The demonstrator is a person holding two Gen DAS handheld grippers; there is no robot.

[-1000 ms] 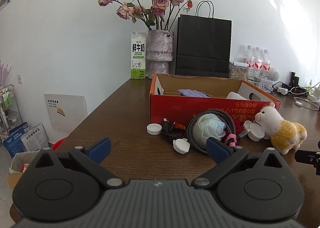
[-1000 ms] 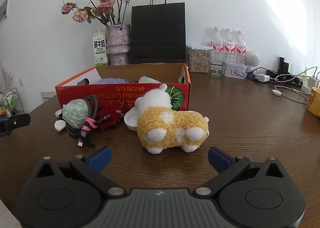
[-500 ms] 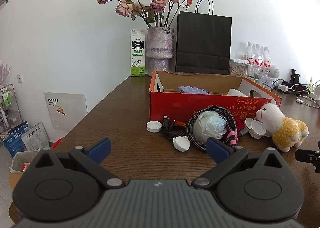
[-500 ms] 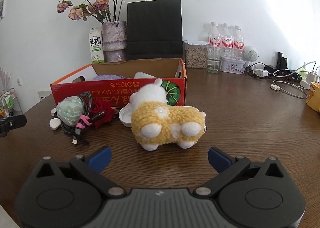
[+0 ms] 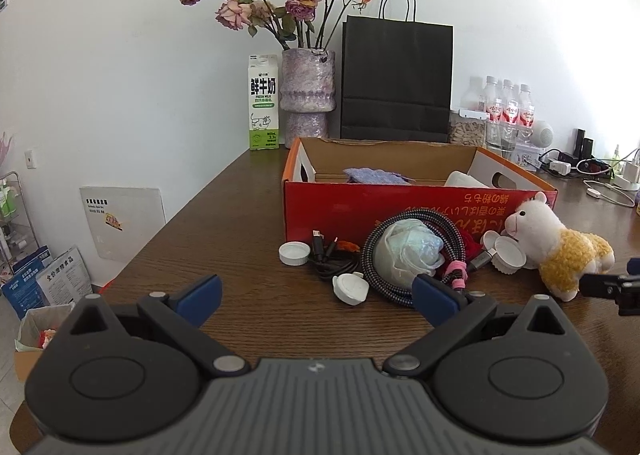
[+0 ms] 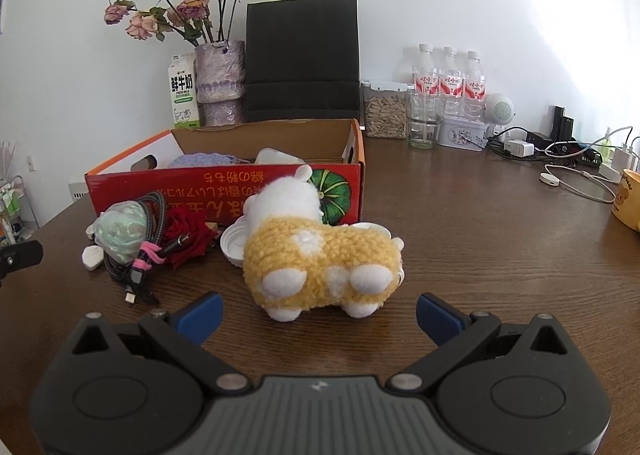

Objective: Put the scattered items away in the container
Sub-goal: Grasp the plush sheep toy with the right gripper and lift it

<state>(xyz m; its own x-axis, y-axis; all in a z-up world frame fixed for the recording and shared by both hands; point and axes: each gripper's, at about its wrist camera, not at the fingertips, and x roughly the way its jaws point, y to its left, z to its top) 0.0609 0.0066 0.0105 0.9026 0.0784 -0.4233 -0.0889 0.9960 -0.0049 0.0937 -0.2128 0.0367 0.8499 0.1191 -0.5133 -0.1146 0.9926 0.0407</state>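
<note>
Right claw [image 6: 318, 309]: one, jaws spread wide, empty, low in the right wrist frame, hovering over bare wood just short of the plush alpaca.

Left claw [image 5: 316, 293]: one, jaws likewise spread, empty, at the bottom of the left wrist frame, with the scattered pile just beyond its right finger.

Container: one red cardboard box [image 6: 224, 191], top open, mid-left of the right wrist frame. Inside show one purple cloth [image 5: 374, 175] and one white object [image 5: 464, 179], not identifiable.

Scattered items, all on the brown wooden surface [image 6: 480, 235] just in front of the box:
- Plush alpaca [image 6: 320, 255], one, yellow and white, lying near the box's front wall.
- Braided cable coil [image 5: 452, 231], one, bound with a pink tie, ringing one crumpled pale bundle [image 5: 408, 251].
- Red fabric rose [image 6: 186, 233], one, touching the coil.
- Thin black cable [image 5: 332, 259], one, loose.
- White bottle cap [image 5: 295, 253], one, at the pile's left edge.
- Small white charger [image 5: 351, 288], one, nearest the left claw.
- White lids [image 5: 506, 251], at least two, wedged between alpaca and coil.

Open room: the surface lies bare to the right of the box in the right wrist frame, up to the cables at far right; bare also left of the pile in the left wrist frame, up to the surface's edge.

Rear edge: one milk carton [image 5: 263, 103], one vase of roses [image 5: 306, 95], one black paper bag [image 5: 396, 83], three water bottles [image 6: 448, 83].
</note>
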